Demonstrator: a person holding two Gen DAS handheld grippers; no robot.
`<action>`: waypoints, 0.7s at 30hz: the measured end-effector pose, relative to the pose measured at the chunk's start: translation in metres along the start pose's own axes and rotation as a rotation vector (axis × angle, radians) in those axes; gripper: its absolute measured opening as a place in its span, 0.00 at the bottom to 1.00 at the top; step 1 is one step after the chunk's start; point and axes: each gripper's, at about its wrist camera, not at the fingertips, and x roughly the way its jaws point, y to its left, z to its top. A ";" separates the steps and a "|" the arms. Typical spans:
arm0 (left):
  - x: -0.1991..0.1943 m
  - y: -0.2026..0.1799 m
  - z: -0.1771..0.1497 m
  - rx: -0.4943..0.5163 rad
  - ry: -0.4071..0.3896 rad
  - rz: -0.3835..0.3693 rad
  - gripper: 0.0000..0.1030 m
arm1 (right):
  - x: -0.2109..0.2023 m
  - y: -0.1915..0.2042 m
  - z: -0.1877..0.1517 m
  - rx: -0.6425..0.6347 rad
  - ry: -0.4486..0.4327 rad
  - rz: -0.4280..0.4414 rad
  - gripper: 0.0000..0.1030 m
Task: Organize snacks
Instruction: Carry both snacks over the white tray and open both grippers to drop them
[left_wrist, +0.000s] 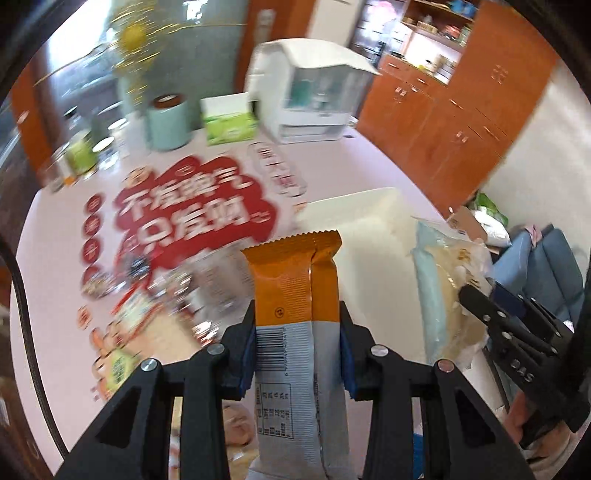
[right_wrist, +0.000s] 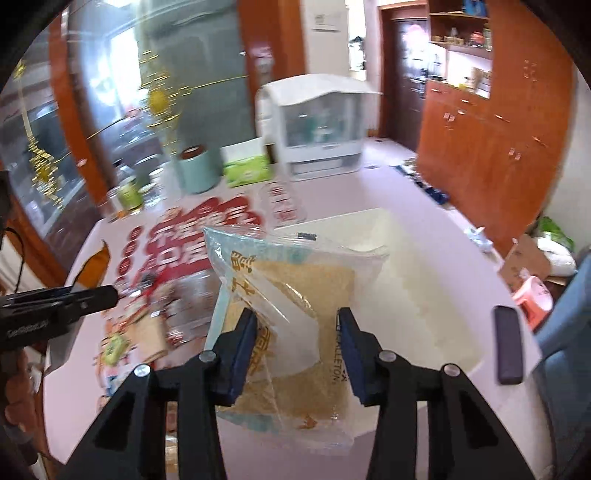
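My left gripper (left_wrist: 297, 314) is shut on an orange and silver snack bar (left_wrist: 291, 273), which stands upright between the blue pads above the pink table. A white bin (left_wrist: 369, 236) lies just beyond it. At the right edge my right gripper (left_wrist: 476, 299) grips a clear, pale-blue bag of tan cake (left_wrist: 439, 295). In the right wrist view that bag (right_wrist: 295, 280) hangs between the pads of my right gripper (right_wrist: 295, 317), over the near rim of the white bin (right_wrist: 406, 273). My left gripper (right_wrist: 107, 293) and the orange bar (right_wrist: 96, 264) show at the left.
Several loose snack packets (left_wrist: 147, 295) lie on a red printed mat (left_wrist: 192, 218). At the table's back stand a mint canister (left_wrist: 168, 123), a green tissue box (left_wrist: 229, 118) and a white appliance (left_wrist: 306, 92). A dark flat device (right_wrist: 509, 345) lies by the right table edge.
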 end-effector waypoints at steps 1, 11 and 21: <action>0.011 -0.015 0.006 0.007 0.008 0.000 0.35 | 0.005 -0.016 0.004 0.009 0.005 -0.013 0.45; 0.109 -0.126 0.045 -0.002 -0.005 -0.021 0.92 | 0.050 -0.104 0.012 -0.105 0.084 -0.035 0.60; 0.104 -0.103 0.030 -0.135 -0.078 0.052 0.92 | 0.064 -0.126 0.012 -0.165 0.116 0.028 0.65</action>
